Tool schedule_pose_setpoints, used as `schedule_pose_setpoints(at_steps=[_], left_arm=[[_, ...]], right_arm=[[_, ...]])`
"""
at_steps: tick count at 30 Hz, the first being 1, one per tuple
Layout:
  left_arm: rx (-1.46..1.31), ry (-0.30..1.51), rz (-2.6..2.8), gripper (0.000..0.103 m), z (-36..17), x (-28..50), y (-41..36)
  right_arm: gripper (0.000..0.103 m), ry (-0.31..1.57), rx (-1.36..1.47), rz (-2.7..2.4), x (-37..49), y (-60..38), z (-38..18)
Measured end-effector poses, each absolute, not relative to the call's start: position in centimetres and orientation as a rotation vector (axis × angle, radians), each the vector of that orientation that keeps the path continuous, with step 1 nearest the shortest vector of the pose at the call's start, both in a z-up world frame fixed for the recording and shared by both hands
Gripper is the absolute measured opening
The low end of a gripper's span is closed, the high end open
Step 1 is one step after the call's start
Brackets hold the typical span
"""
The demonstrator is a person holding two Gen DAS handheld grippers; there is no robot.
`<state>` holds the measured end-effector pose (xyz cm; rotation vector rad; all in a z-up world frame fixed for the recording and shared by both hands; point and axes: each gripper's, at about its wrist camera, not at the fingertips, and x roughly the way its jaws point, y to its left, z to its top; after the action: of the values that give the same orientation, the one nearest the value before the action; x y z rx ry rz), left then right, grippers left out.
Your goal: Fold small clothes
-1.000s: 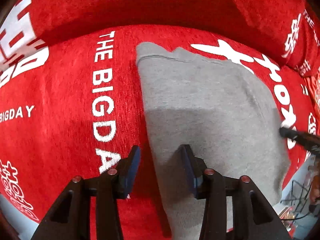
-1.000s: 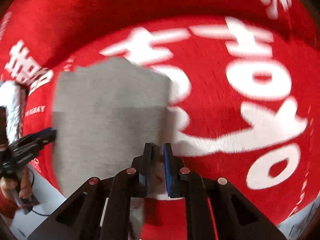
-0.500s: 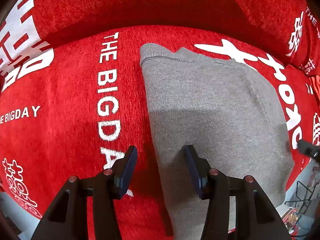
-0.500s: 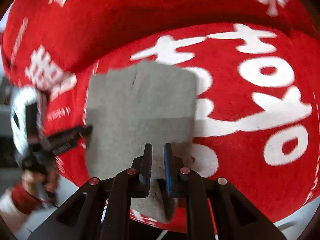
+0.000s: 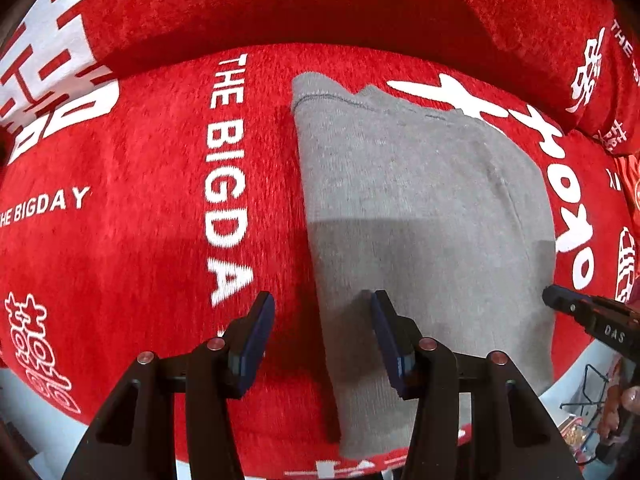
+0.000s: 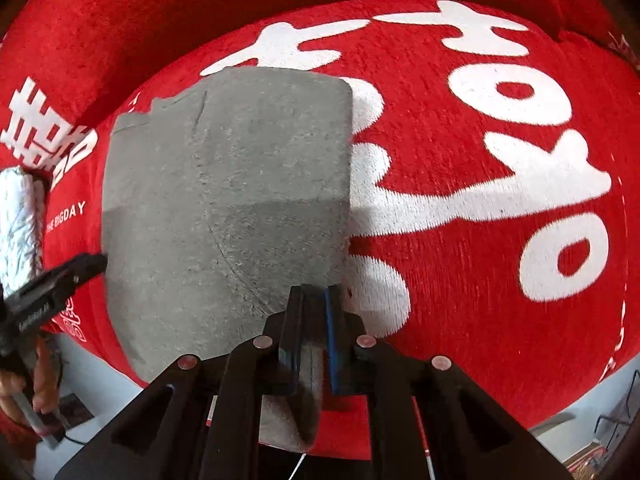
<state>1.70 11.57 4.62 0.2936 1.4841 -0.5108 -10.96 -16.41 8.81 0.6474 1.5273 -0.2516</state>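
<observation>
Jaws of the left gripper (image 5: 322, 330) stand apart, pointing down, pressing nothing: the left finger is over the red cover (image 5: 120, 240), the right finger over the near-left edge of the grey garment (image 5: 420, 220). Whether the tips touch the cloth cannot be told. Jaws of the right gripper (image 6: 314, 320) are clenched on a near-edge fold of the garment (image 6: 224, 200), and grey cloth shows bunched between the two pads and hanging below them.

Compared with a second ago, the left gripper has hardly shifted and its gap is about the same. The right wrist view has changed more: the garment now fills more of the left half, and its near edge, which lay flat earlier, is drawn up into the pinch. In the left wrist view, the right gripper's dark tip (image 5: 592, 320) sits at the right edge near the garment's right side, much as a second ago.

Counted: one grey garment, folded into a rough rectangle, lying on the red cover with white lettering, near its front edge; two grippers; one hand (image 6: 24, 392) at the far left of the right wrist view, holding the left gripper's handle; one silvery-white roll (image 6: 20, 220) at the left edge.
</observation>
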Motion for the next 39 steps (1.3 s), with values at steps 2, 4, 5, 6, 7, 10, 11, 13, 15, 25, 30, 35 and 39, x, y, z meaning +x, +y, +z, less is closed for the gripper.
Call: schedule_pose_setpoints(at_steps=[2, 4, 5, 6, 7, 10, 11, 13, 15, 25, 30, 35, 39], left_arm=[[0.295, 1.499, -0.505, 0.052, 4.8, 1.3, 11.9], [0.297, 1.512, -0.494, 0.052, 4.9, 0.8, 12.2], [0.299, 1.517, -0.494, 0.052, 4.9, 0.7, 12.4], [0.300, 1.518, -0.493, 0.052, 5.0, 0.4, 12.6], [0.302, 1.517, -0.493, 0.052, 5.1, 0.3, 12.8], [0.305, 1.529, -0.492, 0.052, 5.0, -0.6, 13.7], [0.297, 1.537, -0.497, 0.052, 5.0, -0.8, 14.0], [0.283, 1.559, -0.510, 0.052, 4.8, -1.6, 14.8], [0.291, 1.573, -0.525, 0.052, 4.6, -2.6, 15.2], [0.359, 1.635, -0.518, 0.052, 2.3, -5.1, 15.2], [0.369, 1.635, -0.522, 0.052, 2.5, -5.2, 15.2], [0.372, 1.643, -0.514, 0.052, 2.6, -5.0, 15.1], [0.378, 1.640, -0.510, 0.052, 3.0, -4.7, 15.0]], right_arm=[[0.013, 1.535, 0.641, -0.262, -11.3, -16.5, 9.1], [0.013, 1.537, 0.644, -0.268, -11.5, -16.5, 9.4], [0.013, 1.533, 0.652, -0.270, -11.6, -16.5, 9.6], [0.013, 1.530, 0.659, -0.269, -11.4, -16.1, 9.8], [0.014, 1.522, 0.671, -0.267, -11.7, -16.2, 10.1], [0.034, 1.508, 0.723, -0.249, -12.7, -16.2, 11.0], [0.053, 1.507, 0.739, -0.241, -13.2, -16.2, 11.2], [0.058, 1.504, 0.765, -0.222, -14.2, -15.7, 11.6], [0.058, 1.508, 0.776, -0.190, -14.3, -14.6, 11.6], [0.011, 1.574, 0.769, -0.240, -13.7, -13.5, 8.1], [0.010, 1.583, 0.803, -0.273, -14.6, -13.5, 6.9], [0.010, 1.551, 0.973, -0.316, -15.8, -14.4, 6.4], [0.010, 1.572, 0.938, -0.298, -15.4, -14.1, 7.5]])
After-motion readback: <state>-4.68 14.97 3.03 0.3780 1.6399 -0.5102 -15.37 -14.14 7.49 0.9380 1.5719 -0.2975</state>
